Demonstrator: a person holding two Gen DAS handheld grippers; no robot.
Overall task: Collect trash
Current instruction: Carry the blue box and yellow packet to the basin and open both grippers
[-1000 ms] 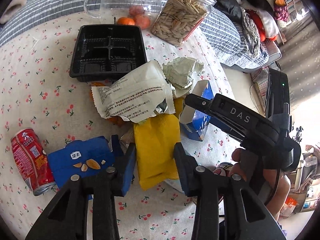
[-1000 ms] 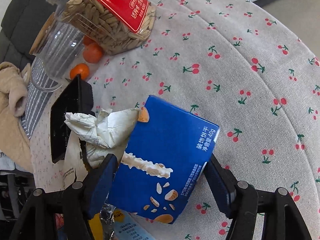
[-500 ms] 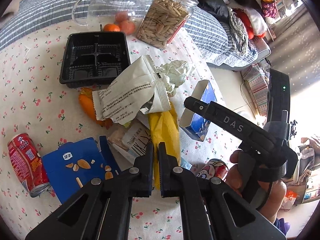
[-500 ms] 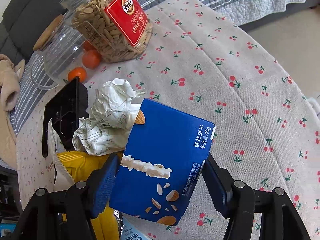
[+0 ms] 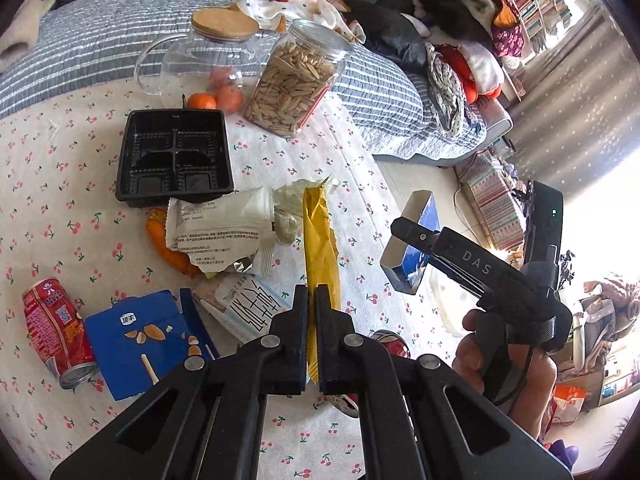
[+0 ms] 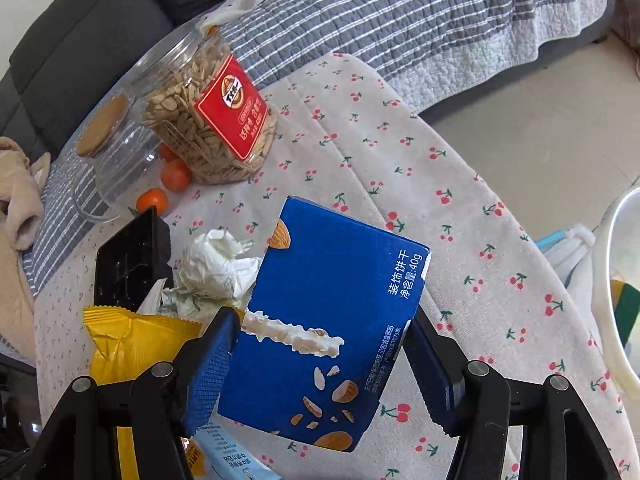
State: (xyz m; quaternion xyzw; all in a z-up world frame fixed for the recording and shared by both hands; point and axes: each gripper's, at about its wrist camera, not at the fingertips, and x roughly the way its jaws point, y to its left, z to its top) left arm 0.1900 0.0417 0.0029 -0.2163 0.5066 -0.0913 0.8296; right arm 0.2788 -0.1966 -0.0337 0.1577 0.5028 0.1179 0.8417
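Cherry-print tablecloth [image 5: 60,208] covers the round table, with a striped quilt and sofa beyond it.

Near: my left gripper [image 5: 312,312] is pinched flat on the near end of a yellow wrapper [image 5: 318,248], which stands up from the cloth and leans away from me. My right gripper [image 6: 320,344] is spread wide, both pads pressing the sides of a blue biscuit box [image 6: 332,320] held clear of the table.

Just beyond, on the cloth: a flattened blue carton [image 5: 140,344], a red can [image 5: 56,332] on its side at far left, a white printed wrapper [image 5: 220,236] lying over an orange one, and a ball of crumpled paper [image 6: 216,268].

Farther: a black divided tray [image 5: 176,156], tangerines [image 5: 216,100], a seed jar [image 6: 212,120] and a glass pitcher [image 5: 208,60]; I judge those last three are not trash.

Far right: a pale rim [image 6: 608,280], possibly a bin, though I cannot tell.

To do this step well, I would keep both grips firm, lift the wrapper straight up so it does not drag the white wrapper, and carry both pieces to the bin together.
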